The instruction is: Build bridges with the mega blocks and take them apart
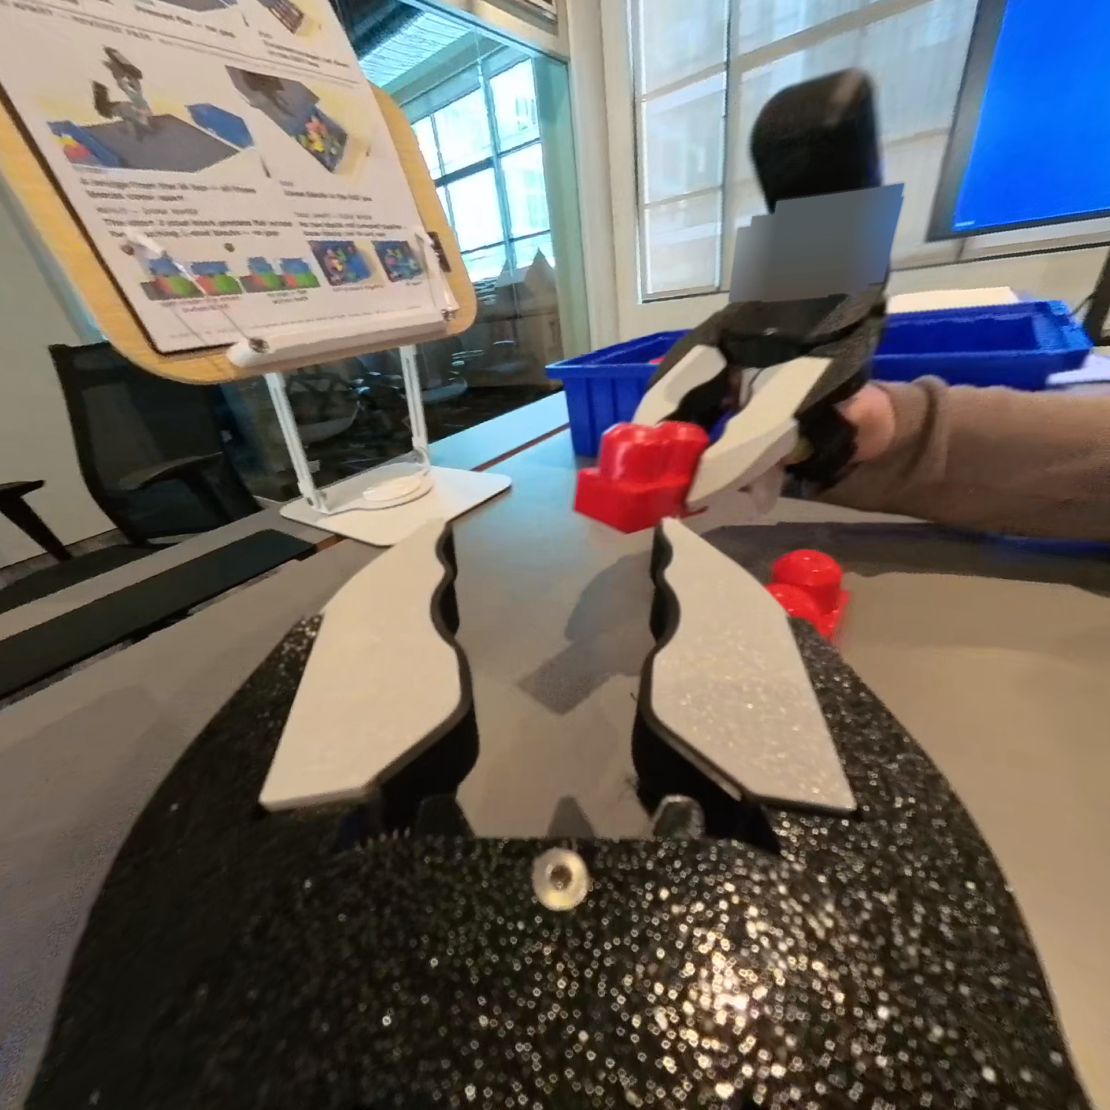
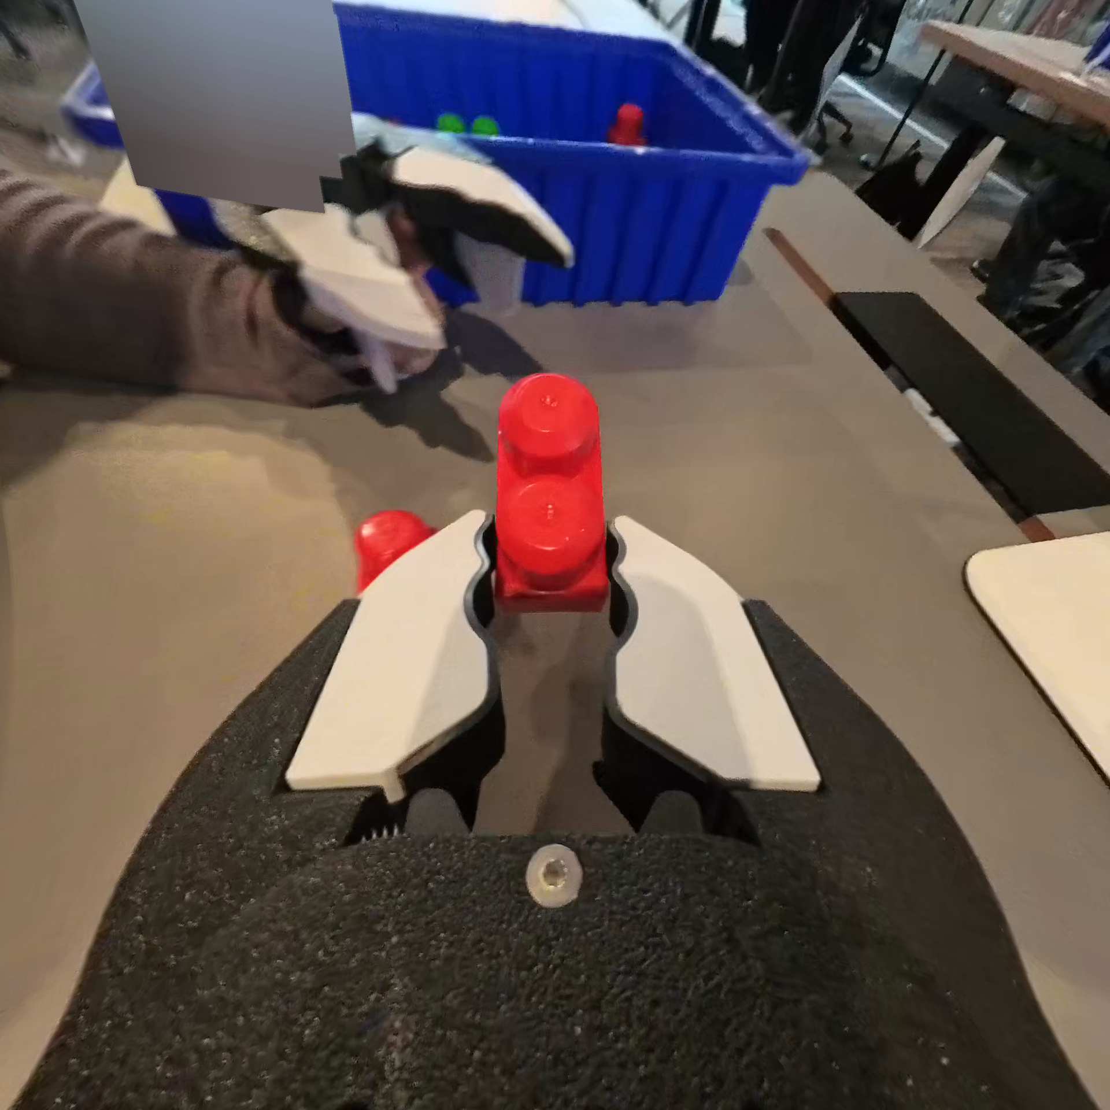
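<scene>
My right gripper (image 2: 549, 528) is shut on a red two-stud mega block (image 2: 548, 498) and holds it level above the grey table. In the left wrist view the same gripper (image 1: 673, 462) shows farther off, with the block (image 1: 630, 480) sticking out to the left. A second red block (image 1: 808, 591) stands on the table just right of my left gripper; the right wrist view shows it (image 2: 384, 540) partly hidden behind my left finger. My left gripper (image 1: 555, 534) is open and empty, low over the table, and it also shows in the right wrist view (image 2: 492, 288).
A blue bin (image 2: 630, 228) at the back of the table holds green blocks (image 2: 468, 125) and a red one (image 2: 627, 123). An instruction board on a white stand (image 1: 390, 498) sits at the left. The stand's base (image 2: 1051, 630) lies at the right. A second blue bin (image 1: 973, 342) is behind.
</scene>
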Demonstrator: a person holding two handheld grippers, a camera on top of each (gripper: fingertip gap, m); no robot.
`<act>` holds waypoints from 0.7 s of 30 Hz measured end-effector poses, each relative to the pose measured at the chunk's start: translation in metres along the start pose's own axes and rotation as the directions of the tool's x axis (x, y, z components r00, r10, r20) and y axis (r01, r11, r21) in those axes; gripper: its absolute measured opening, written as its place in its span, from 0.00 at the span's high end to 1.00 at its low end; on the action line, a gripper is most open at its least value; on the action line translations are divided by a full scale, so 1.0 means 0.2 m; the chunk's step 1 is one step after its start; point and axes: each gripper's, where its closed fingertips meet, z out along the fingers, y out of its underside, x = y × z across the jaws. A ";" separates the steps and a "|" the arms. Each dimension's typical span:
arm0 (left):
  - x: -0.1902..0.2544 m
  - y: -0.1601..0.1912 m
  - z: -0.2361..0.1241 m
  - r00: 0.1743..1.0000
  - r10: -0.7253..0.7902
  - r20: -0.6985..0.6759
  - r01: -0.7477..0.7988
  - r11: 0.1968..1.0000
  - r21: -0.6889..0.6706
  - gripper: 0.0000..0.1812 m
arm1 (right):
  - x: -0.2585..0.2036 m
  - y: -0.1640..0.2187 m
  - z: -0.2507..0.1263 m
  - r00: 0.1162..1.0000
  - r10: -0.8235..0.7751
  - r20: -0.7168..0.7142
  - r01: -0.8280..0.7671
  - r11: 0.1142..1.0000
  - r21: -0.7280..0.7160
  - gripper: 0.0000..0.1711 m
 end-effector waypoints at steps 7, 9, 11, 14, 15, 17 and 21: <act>0.16 -0.07 0.03 0.989 0.052 -0.135 -0.053 0.999 -0.003 0.68 | -0.21 0.04 -0.06 0.997 0.010 0.073 0.001 0.988 -0.156 0.80; 0.18 -0.06 0.04 0.988 0.051 -0.148 -0.053 0.999 -0.011 0.69 | -0.23 0.05 -0.04 0.993 0.023 0.114 -0.003 0.986 -0.169 0.80; 0.19 -0.03 0.05 0.985 0.035 -0.168 -0.041 0.999 -0.034 0.69 | -0.24 0.07 -0.03 0.992 0.030 0.123 -0.007 0.983 -0.182 0.80; 0.23 -0.01 0.05 0.977 0.018 -0.211 -0.031 0.998 -0.058 0.71 | -0.25 0.08 -0.02 0.993 0.014 0.116 0.011 0.979 -0.204 0.80; 0.25 0.00 0.05 0.975 0.020 -0.221 -0.035 0.997 -0.064 0.72 | -0.25 0.09 -0.02 0.993 0.015 0.118 0.010 0.978 -0.210 0.80; 0.27 0.01 0.06 0.972 0.027 -0.234 -0.046 0.996 -0.078 0.76 | -0.26 0.11 -0.01 0.991 0.023 0.130 0.007 0.974 -0.225 0.80; 0.36 0.06 0.08 0.954 0.024 -0.298 -0.065 0.990 -0.129 0.81 | -0.27 0.17 0.01 0.989 0.002 0.150 0.041 0.959 -0.281 0.80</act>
